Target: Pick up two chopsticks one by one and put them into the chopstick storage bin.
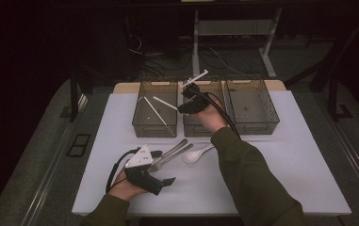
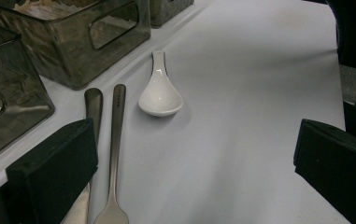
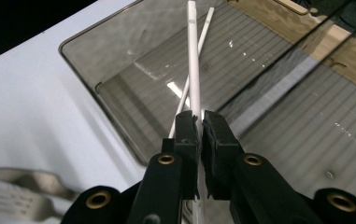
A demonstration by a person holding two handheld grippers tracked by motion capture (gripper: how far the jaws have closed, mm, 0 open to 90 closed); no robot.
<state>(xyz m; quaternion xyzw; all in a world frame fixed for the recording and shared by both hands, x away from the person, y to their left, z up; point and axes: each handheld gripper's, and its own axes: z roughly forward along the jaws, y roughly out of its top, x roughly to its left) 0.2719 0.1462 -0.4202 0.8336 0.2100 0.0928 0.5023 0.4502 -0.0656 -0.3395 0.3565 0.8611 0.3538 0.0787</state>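
Observation:
My right gripper [image 1: 190,92] hovers over the smoky bins at the back, shut on a white chopstick [image 1: 194,78] that sticks up and to the right. In the right gripper view, the jaws [image 3: 200,123] pinch that chopstick [image 3: 193,56] above the left bin [image 3: 80,60], where another chopstick [image 3: 207,25] lies. Two white chopsticks [image 1: 157,111] lie in the left bin [image 1: 137,123]. My left gripper [image 1: 164,167] rests near the front left of the table, open and empty. Ahead of it lie two metal utensils [image 2: 116,135] and a white ceramic spoon [image 2: 160,95].
Three smoky plastic bins stand in a row at the back: left, middle [image 1: 200,129] and right [image 1: 252,106]. The metal utensils [image 1: 170,154] and the white spoon [image 1: 196,155] lie mid-table on the white table top [image 1: 299,160]. A fork [image 3: 7,196] shows near the bin.

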